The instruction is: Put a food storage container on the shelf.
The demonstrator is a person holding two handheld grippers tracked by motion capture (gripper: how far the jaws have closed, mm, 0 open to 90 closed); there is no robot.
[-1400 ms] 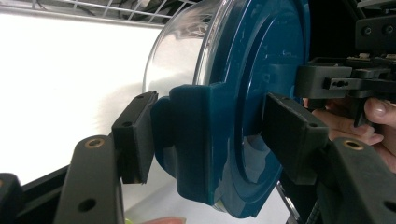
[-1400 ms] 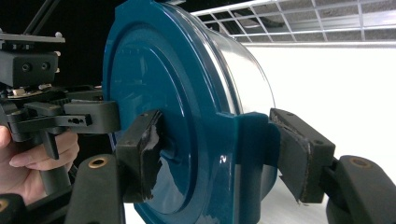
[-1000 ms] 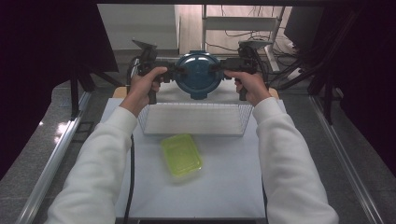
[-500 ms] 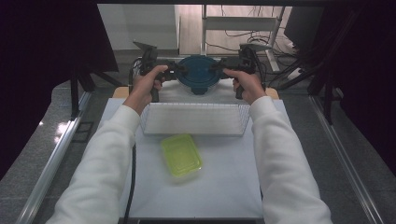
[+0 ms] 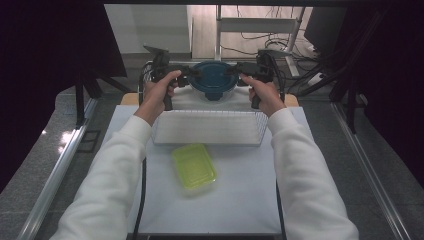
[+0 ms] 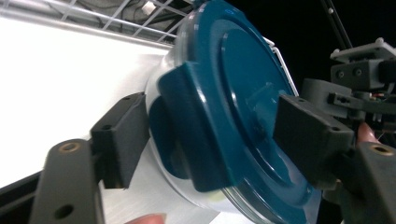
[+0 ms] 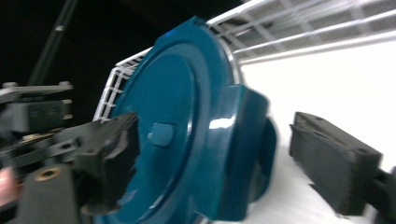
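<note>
Container [image 5: 212,80] with teal lid sits in the wire rack [image 5: 207,127] at the worktop's far edge. Left gripper [image 6: 210,140] and right gripper [image 7: 224,154] flank its side latches; fingers just opened, released, presumably to leave it there.
</note>
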